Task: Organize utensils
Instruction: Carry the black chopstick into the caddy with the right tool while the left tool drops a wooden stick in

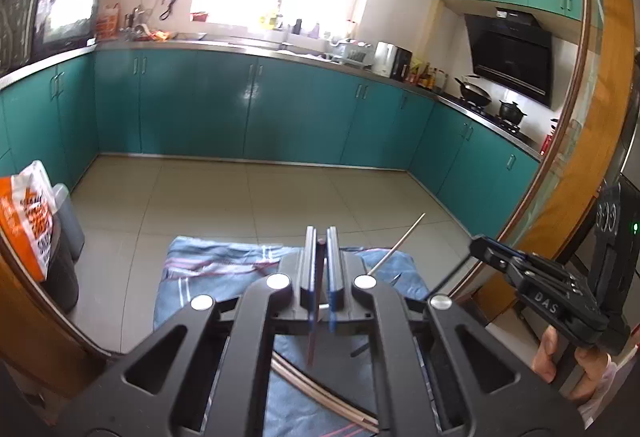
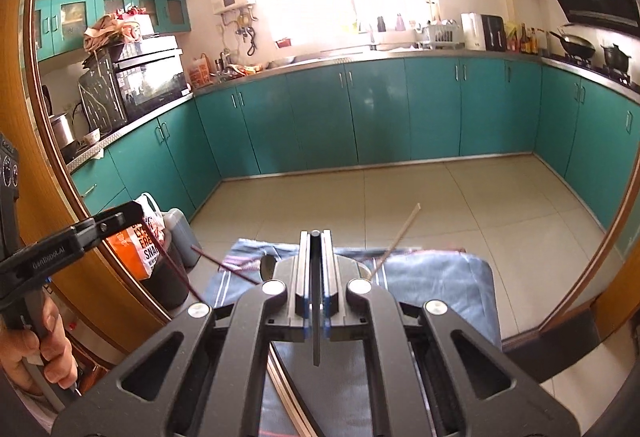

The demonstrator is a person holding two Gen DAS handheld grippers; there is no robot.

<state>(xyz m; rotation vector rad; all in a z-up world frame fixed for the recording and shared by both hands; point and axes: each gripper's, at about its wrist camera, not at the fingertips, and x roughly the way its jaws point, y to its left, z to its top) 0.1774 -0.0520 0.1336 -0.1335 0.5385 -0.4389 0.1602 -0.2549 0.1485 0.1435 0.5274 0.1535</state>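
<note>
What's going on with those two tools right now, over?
Left tool shut on dark red chopstick. Right tool shut on black chopstick. Both above blue cloth. Nothing blocking.

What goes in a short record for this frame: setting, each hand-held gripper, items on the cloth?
setting: kitchen, teal cabinets
left hand-held gripper: shut on red chopstick
right hand-held gripper: shut on dark chopstick
surface: blue striped cloth
at the cloth: spoon, pale chopstick pointing up at a tilt
</note>
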